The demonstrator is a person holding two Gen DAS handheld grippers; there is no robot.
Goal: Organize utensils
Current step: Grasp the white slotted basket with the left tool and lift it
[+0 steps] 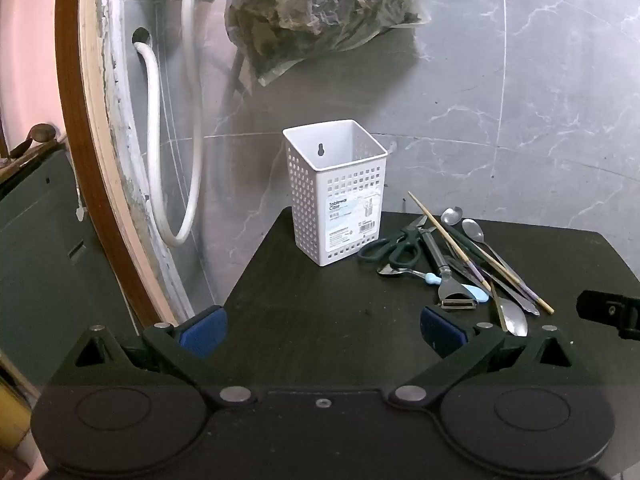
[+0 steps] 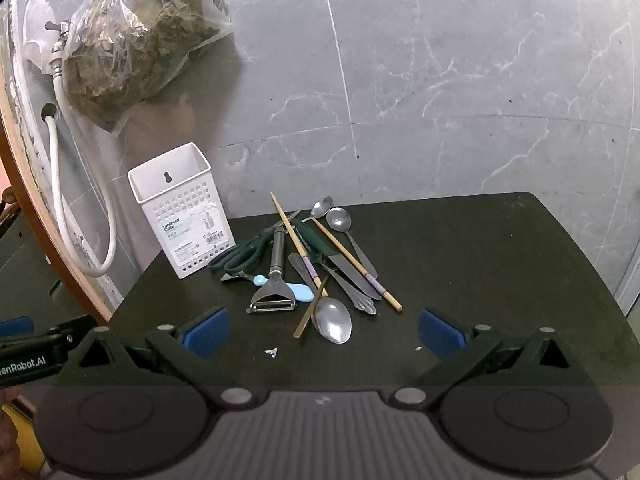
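Left wrist view shows the left gripper (image 1: 323, 330) released, its blue pads (image 1: 202, 332) spread wide over the bare dark table (image 1: 312, 300) with nothing between them; the right gripper's black tip enters at the far right edge. Ahead stands the white perforated tableware case (image 1: 336, 192), upright and open-topped, near the table's back edge against the grey marble wall (image 1: 520, 100); this view alone shows the brown door frame (image 1: 86, 140) and most of the white hose (image 1: 192, 120). Right wrist view shows the right gripper (image 2: 323, 330) likewise released and holding nothing, and it alone shows the utensil pile (image 2: 312, 264) in full, just right of the case. Two chopsticks (image 2: 298, 246) lie with long axes running from far-left to near-right; the peeler (image 2: 276, 280) points its blade toward the camera; the large spoon (image 2: 333, 320) lies bowl nearest; green scissors (image 2: 240, 258) touch the case's base
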